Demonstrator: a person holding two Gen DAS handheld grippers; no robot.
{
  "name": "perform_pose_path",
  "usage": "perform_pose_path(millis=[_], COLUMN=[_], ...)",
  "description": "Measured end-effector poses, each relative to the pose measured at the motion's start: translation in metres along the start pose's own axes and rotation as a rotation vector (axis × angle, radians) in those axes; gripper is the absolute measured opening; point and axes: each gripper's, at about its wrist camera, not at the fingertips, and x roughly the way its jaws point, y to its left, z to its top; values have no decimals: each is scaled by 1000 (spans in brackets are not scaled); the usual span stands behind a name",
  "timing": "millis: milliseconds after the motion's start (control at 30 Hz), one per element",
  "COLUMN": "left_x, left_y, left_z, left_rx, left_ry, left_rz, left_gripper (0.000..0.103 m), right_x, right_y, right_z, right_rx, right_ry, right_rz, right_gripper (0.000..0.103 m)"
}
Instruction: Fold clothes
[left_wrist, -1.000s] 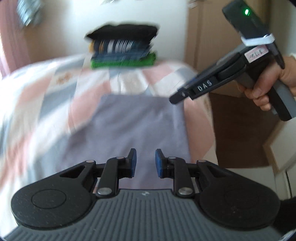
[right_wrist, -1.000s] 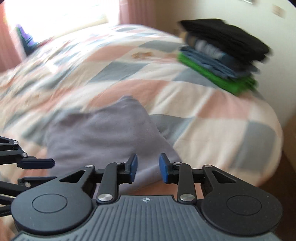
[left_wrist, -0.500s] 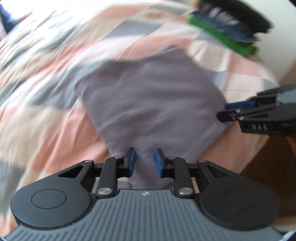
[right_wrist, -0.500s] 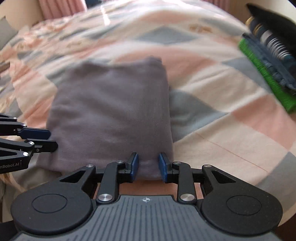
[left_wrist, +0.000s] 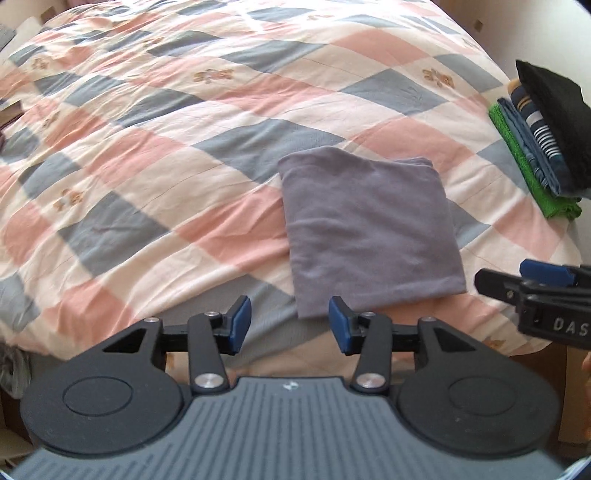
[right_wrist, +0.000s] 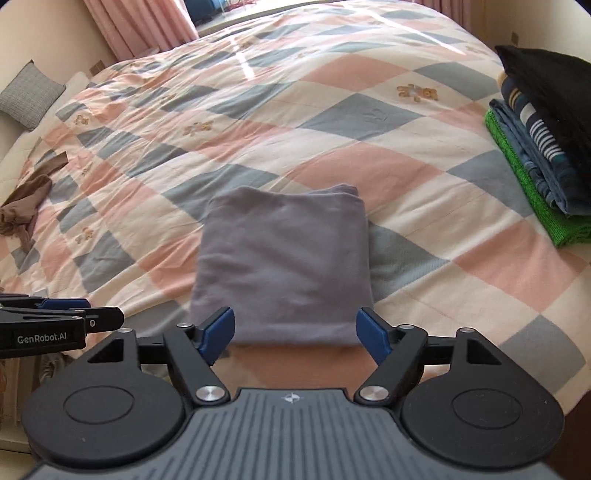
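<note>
I hold my left gripper (left_wrist: 290, 325) and right gripper (right_wrist: 295, 332) level, both spread and empty, at six o'clock of the folded grey cotton garment (right_wrist: 282, 266) lying flat on the pink-and-blue checked quilt (right_wrist: 332, 122).

Black claw (right_wrist: 293, 330), blue pads (right_wrist: 218, 329), silver screws

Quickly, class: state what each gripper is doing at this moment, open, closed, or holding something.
Left gripper: open, holding nothing, near the front edge of the grey garment.
Right gripper: open wide, holding nothing, in front of the same garment.
</note>
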Motion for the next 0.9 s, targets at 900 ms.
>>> perform_pose_path(millis=[900], left_x=[-72], left_y=[-3], left_z=[-41], left_rx=[50], left_ry=[-43], left_rz=[63], left_gripper=[65], right_x=[-65], right_y=[40], right_z=[-24], right_rx=[-73], right_ry=[58], right_rz=[-100], right_gripper=[100])
